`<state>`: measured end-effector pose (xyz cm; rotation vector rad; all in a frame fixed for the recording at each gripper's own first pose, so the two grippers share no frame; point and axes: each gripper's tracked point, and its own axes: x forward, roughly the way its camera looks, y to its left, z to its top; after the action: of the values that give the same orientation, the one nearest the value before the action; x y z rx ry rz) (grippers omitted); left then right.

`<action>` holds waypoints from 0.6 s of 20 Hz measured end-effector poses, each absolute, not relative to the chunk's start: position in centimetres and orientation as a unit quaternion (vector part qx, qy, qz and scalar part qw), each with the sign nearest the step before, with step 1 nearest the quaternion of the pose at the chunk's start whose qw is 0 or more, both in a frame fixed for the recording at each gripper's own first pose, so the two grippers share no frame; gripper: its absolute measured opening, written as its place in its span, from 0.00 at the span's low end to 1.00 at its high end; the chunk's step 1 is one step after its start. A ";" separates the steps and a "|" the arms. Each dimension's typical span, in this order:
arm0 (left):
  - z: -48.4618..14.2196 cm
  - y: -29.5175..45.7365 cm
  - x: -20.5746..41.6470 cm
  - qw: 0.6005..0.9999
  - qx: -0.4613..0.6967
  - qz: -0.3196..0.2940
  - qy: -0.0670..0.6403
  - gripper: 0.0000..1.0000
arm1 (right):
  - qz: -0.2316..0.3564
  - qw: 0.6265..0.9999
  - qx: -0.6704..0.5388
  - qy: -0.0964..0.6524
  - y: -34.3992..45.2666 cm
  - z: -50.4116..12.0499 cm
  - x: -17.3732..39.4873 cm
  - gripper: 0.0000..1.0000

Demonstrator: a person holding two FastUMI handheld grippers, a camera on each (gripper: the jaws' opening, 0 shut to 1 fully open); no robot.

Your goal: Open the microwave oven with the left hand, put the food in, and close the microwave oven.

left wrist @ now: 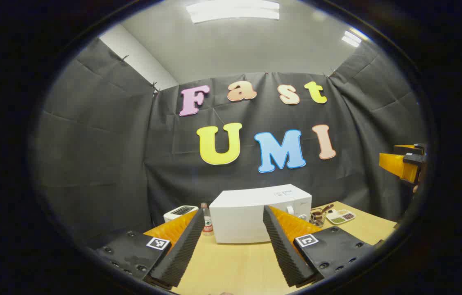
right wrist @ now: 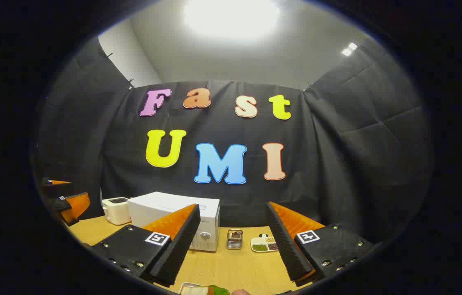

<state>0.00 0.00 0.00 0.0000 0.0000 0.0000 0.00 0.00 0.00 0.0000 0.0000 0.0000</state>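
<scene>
Microwave [left wrist: 255, 217] stands at the back of the table [left wrist: 231, 266], against the black cloth wall, door shut, knobs at its right end (two seen in the left gripper view, one clear in the right gripper view). Microwave [right wrist: 173, 215] sits left of centre in the right gripper view.

Food [right wrist: 204, 290]: a small tray with something pale and something green, at the table's near edge, well in front of the microwave and to its right, cut off by the bottom of the right gripper view; contents too cropped to name.

Left of the microwave: a bottle [left wrist: 206, 219] just beside it, then a toaster [left wrist: 180, 212] a little further left. Toaster [right wrist: 116, 209] stands close to the microwave's left side in the right gripper view.

Right of the microwave: a metal holder [right wrist: 234, 239] near it, then a divided dish [right wrist: 264, 243] of small portions further right.

Left gripper [left wrist: 233, 241]: fingers spread wide, nothing between them, held in the air in front of the microwave, well apart from it.

Right gripper [right wrist: 231, 246]: fingers spread wide, nothing gripped, held above the table's near edge, right of the microwave, the food tray just below it
</scene>
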 end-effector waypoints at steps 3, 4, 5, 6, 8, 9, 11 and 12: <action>0.1 0.0 -0.1 1.000 -0.002 0.004 0.000 0.95 | 0.002 1.000 -0.001 0.000 0.0 0.1 0.1 0.96; 0.3 0.1 -0.1 1.000 -0.002 0.007 -0.003 0.95 | 0.002 1.000 -0.002 -0.001 -0.1 0.1 0.0 0.97; 0.3 0.1 0.0 1.000 -0.002 0.008 -0.004 0.95 | 0.003 1.000 -0.003 -0.002 -0.2 0.1 0.0 0.97; 0.4 0.1 -0.1 1.000 -0.004 0.009 -0.004 0.96 | 0.004 1.000 -0.004 -0.003 -0.2 0.2 0.0 0.97; 0.5 -0.1 0.0 1.000 -0.007 0.011 -0.004 0.97 | 0.006 1.000 -0.008 -0.003 -0.4 0.0 -0.1 0.97; 0.3 -0.3 0.1 1.000 -0.008 0.011 -0.003 0.97 | 0.006 1.000 -0.008 -0.003 -0.5 0.0 -0.1 0.97; 0.2 -0.8 0.1 1.000 -0.009 0.011 0.000 0.97 | 0.010 1.000 -0.004 -0.002 -0.4 -0.2 0.0 0.97; 0.3 -1.2 0.1 1.000 -0.010 0.010 0.001 0.96 | 0.014 1.000 -0.003 -0.001 -0.4 -0.3 -0.1 0.97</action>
<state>0.12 -1.19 0.32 -0.0198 0.0020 0.0205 -0.10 -0.41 -0.30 -0.0058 -0.0024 0.0273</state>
